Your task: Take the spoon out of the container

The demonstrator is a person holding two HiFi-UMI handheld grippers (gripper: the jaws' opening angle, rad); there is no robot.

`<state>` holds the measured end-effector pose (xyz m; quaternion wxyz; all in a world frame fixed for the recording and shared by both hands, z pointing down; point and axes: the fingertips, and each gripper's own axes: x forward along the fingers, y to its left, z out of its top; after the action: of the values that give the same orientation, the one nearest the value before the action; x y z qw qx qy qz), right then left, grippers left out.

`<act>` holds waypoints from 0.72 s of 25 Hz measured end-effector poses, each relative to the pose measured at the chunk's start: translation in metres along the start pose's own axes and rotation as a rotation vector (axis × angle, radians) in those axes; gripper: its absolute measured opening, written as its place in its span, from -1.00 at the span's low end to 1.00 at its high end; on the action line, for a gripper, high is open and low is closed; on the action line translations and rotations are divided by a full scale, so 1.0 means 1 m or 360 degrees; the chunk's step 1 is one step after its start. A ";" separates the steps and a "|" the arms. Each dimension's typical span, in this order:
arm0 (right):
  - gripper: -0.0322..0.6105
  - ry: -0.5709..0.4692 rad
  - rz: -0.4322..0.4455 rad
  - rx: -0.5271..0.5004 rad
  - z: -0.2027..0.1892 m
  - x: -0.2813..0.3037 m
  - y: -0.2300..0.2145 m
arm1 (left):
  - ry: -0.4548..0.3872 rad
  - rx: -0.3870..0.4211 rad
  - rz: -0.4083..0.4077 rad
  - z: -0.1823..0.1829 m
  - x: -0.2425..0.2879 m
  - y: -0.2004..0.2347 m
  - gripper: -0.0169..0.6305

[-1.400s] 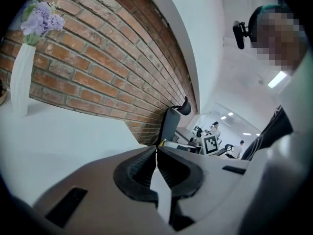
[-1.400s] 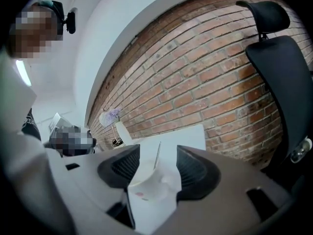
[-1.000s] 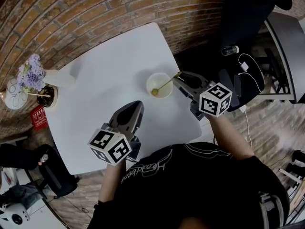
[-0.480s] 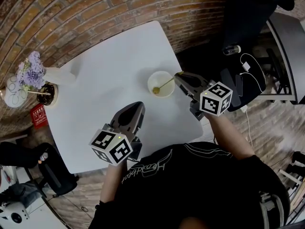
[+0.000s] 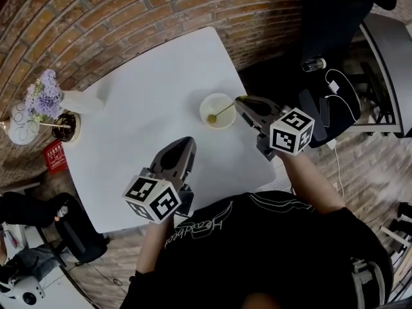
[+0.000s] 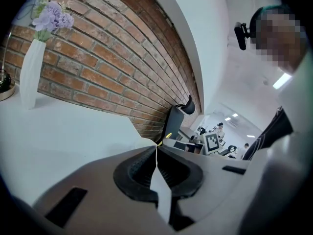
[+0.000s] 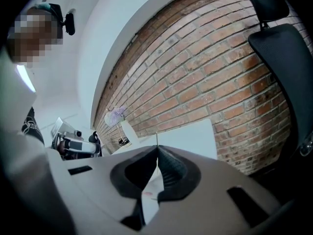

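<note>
A small pale bowl (image 5: 217, 111) stands on the white table (image 5: 148, 76). In it a yellow spoon (image 5: 222, 112) leans, bowl end down and handle up to the right. My right gripper (image 5: 240, 102) is at the handle's tip, its jaws closing the last bit, pinched on it. In the right gripper view the handle shows as a thin line between the met pads (image 7: 157, 148). My left gripper (image 5: 186, 143) hovers over the table, nearer me than the bowl, shut and empty, its jaws meeting (image 6: 156, 148).
A white vase of purple flowers (image 5: 76, 102) stands at the table's far left, beside a small round stand (image 5: 63, 127). A brick wall runs behind the table. A black office chair (image 5: 335, 18) and cables are to the right, off the table's edge.
The right gripper's jaws have drawn together on the spoon handle's tip. The bowl, the spoon and the left gripper have barely shifted.
</note>
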<state>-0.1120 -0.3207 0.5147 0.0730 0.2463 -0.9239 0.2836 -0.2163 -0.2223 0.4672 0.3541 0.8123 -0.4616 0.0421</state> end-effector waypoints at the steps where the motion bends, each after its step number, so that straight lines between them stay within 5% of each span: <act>1: -0.89 -0.0001 0.0004 0.0000 0.000 0.000 0.001 | -0.0001 0.0001 0.0003 0.000 -0.001 -0.001 -0.93; 18: -0.90 -0.0220 -0.0033 -0.0108 0.040 -0.062 0.038 | -0.0129 0.0063 0.0058 -0.008 -0.040 -0.060 -0.93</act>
<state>-0.0770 -0.2900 0.4458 0.0201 0.2723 -0.9332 0.2337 -0.1898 -0.1691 0.4254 0.3182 0.8116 -0.4893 0.0247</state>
